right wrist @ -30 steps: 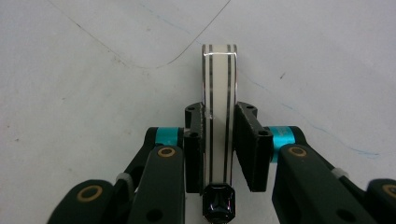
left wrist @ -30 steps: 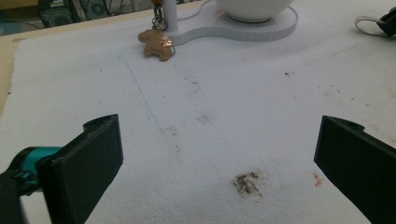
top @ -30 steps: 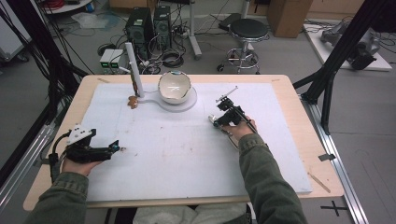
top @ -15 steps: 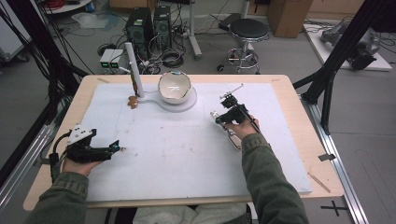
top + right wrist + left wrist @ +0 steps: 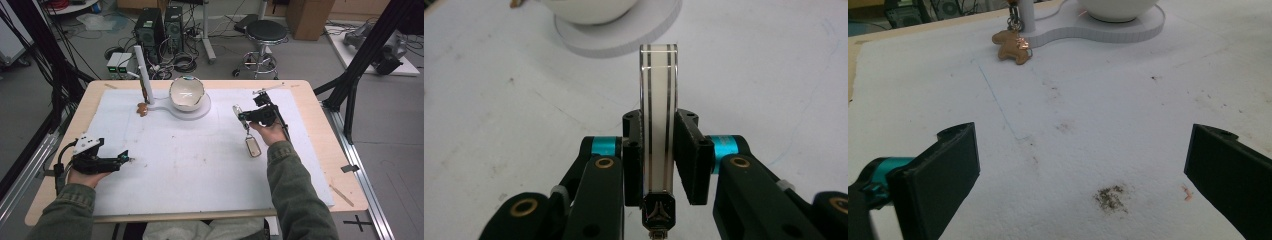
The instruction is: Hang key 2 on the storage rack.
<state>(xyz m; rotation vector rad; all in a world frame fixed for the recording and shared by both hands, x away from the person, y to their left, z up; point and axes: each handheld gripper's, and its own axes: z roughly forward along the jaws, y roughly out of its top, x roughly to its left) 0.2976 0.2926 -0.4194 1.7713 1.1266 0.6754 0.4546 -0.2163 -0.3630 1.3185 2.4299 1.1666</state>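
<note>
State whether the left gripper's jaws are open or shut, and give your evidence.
Open. In the left gripper view the two black jaws of the left gripper stand far apart, with only bare white mat between them.

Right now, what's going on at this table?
A person works at a table with a gripper in each hand. The right gripper is shut on a flat key fob, held edge-on above the white mat, and another fob hangs below it. The left gripper rests open on the mat. At the far side, a white bowl sits on a stand, with a brown charm by its post.
</note>
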